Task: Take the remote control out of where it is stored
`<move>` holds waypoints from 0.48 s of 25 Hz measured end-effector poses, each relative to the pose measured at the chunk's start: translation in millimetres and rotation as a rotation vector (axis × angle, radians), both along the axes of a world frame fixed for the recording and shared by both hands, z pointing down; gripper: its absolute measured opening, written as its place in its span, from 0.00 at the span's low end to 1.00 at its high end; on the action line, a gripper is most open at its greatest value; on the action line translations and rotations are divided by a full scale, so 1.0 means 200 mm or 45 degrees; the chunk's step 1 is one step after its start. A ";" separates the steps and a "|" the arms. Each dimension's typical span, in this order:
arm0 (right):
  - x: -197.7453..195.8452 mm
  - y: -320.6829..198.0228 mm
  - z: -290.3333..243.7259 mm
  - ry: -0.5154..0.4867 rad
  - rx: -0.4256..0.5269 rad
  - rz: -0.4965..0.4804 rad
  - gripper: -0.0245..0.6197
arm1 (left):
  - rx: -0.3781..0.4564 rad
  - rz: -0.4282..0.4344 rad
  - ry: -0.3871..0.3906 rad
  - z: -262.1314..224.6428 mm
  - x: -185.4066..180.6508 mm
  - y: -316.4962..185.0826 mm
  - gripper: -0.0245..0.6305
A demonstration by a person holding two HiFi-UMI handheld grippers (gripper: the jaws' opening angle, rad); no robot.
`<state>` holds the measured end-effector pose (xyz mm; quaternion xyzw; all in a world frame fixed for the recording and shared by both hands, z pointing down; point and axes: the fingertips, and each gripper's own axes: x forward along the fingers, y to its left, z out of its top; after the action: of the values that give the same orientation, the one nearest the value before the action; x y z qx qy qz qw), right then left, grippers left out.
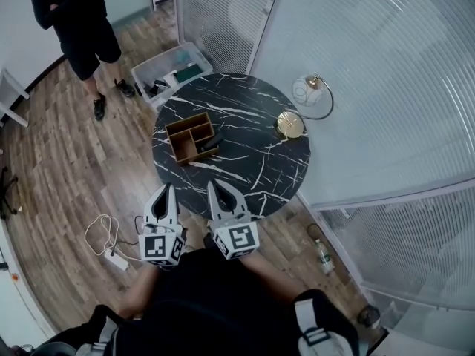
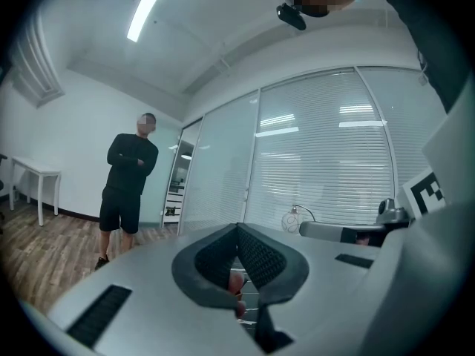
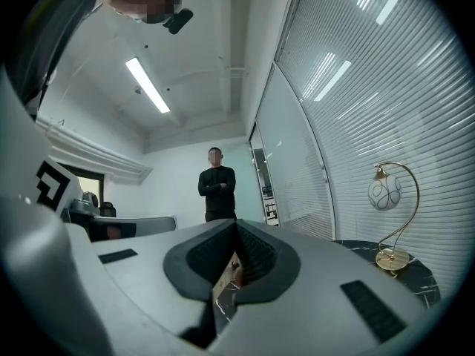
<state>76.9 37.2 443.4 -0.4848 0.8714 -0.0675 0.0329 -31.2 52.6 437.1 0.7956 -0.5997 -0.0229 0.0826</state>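
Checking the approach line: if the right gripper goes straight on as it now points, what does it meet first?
Probably the wooden organizer on the round table, near the dark remote in it. The right gripper, shut, points across the table's near edge. Its height above the top is unclear.

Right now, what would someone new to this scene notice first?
The round black marble table at the centre, bearing a wooden organizer with the dark remote control in it and a globe lamp at its right edge. At its near edge the left gripper and right gripper point at it, jaws together; a person in black stands on the floor at upper left.
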 end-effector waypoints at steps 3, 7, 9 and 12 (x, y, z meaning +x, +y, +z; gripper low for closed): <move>0.03 -0.05 0.01 -0.001 -0.001 -0.012 0.04 | -0.007 -0.009 0.003 0.01 0.04 -0.06 0.05; 0.07 -0.12 0.02 -0.003 -0.010 -0.033 0.04 | -0.019 -0.040 0.004 0.02 0.07 -0.12 0.05; 0.08 -0.15 0.02 -0.008 -0.013 -0.044 0.04 | -0.019 -0.054 0.002 0.03 0.08 -0.14 0.05; 0.10 -0.20 0.03 -0.011 -0.015 -0.052 0.04 | -0.028 -0.060 -0.010 0.02 0.10 -0.16 0.05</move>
<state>96.1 -3.3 448.5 -0.4670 0.8805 -0.0754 0.0326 -10.5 20.5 441.2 0.7803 -0.6190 -0.0154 0.0884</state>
